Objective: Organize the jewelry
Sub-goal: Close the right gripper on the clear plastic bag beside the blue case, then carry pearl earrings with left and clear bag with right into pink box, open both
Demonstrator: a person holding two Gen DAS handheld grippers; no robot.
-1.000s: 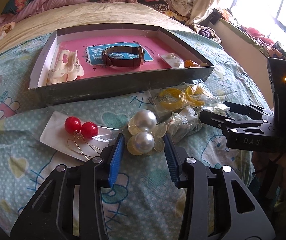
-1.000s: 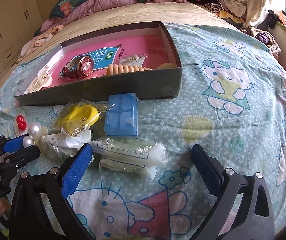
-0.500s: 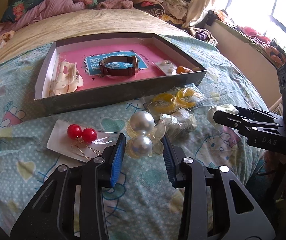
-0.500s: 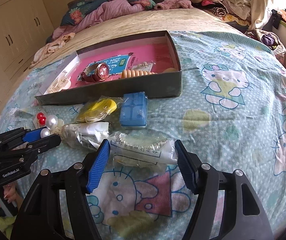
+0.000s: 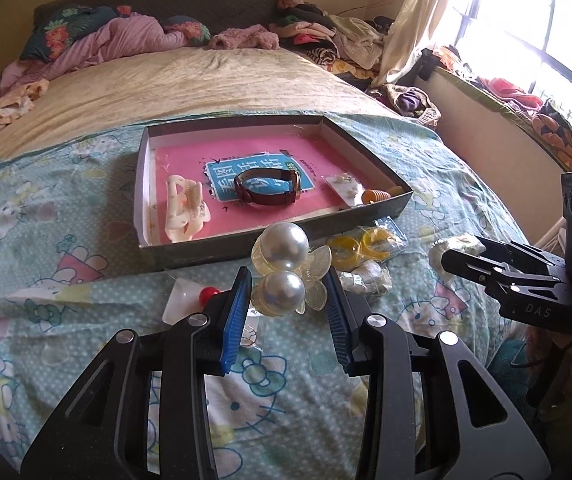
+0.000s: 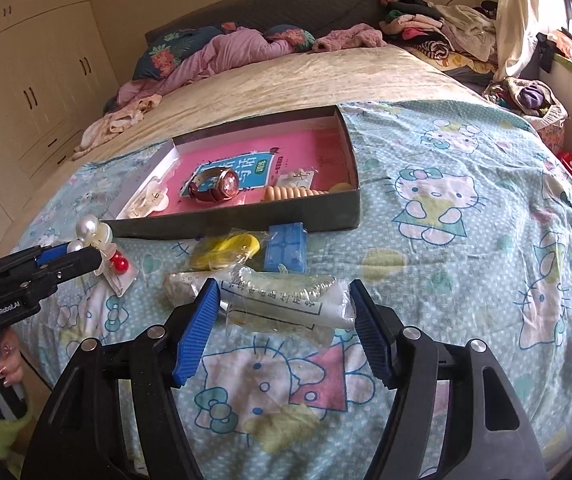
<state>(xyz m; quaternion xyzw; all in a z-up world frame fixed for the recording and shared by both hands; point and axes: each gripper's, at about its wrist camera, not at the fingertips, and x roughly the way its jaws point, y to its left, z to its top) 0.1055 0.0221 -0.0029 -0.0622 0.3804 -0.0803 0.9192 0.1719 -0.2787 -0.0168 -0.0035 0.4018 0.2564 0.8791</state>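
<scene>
The left gripper [image 5: 288,312] is pinching a pearl earring pair [image 5: 283,270] between its blue pads, holding it clear of the bedspread [image 5: 65,312] at the centre of the left view, in front of the dark tray [image 5: 205,254]. The right gripper [image 6: 286,324] is clamping a clear bag with a bracelet [image 6: 281,300] in the lower middle of its view. In the tray, a brown watch [image 5: 267,187] is lying on pink paper beside a cream hair claw [image 5: 185,208]. Red ball earrings [image 6: 118,264] are sitting on a card at the left.

Glossy pearl earrings [image 5: 283,264] – clear crinkled plastic bag [image 6: 286,304] – matt cotton bedsheet [image 6: 466,260].
</scene>
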